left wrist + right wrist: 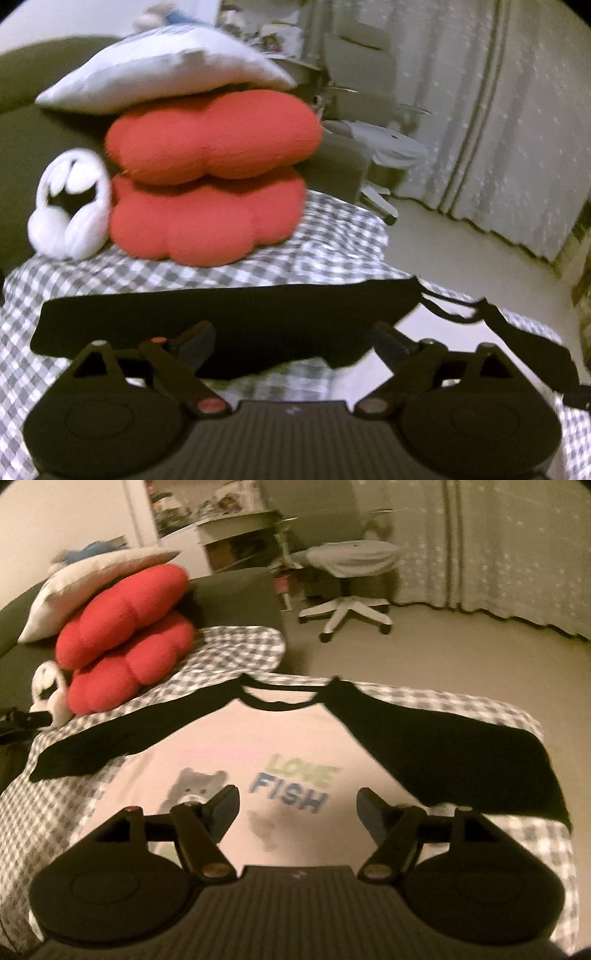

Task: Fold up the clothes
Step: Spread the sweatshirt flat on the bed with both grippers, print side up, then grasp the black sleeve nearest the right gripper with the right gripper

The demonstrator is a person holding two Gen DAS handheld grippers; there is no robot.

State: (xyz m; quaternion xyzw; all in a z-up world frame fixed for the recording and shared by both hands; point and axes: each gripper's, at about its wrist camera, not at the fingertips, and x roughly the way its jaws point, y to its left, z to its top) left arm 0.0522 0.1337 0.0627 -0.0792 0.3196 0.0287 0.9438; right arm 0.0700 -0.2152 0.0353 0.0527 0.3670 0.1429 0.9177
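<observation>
A white T-shirt [236, 746] with black raglan sleeves and a "LOVE FISH" bear print lies flat, face up, on a grey checked sheet [48, 812]. My right gripper [297, 808] hovers open over the print, nothing between its fingers. In the left wrist view my left gripper [291, 341] is open just above the shirt's black left sleeve [229, 310], which lies straight across the sheet [74, 273]. The shirt's white body [436, 325] shows to the right. The other black sleeve [461, 749] spreads toward the right edge of the bed.
Two red puffy cushions [207, 177] are stacked at the head of the bed under a white pillow [159, 70]. White headphones [70, 206] lie beside them. A white office chair [351, 587], a cluttered desk and pale curtains [498, 546] stand beyond the bed on a bare floor.
</observation>
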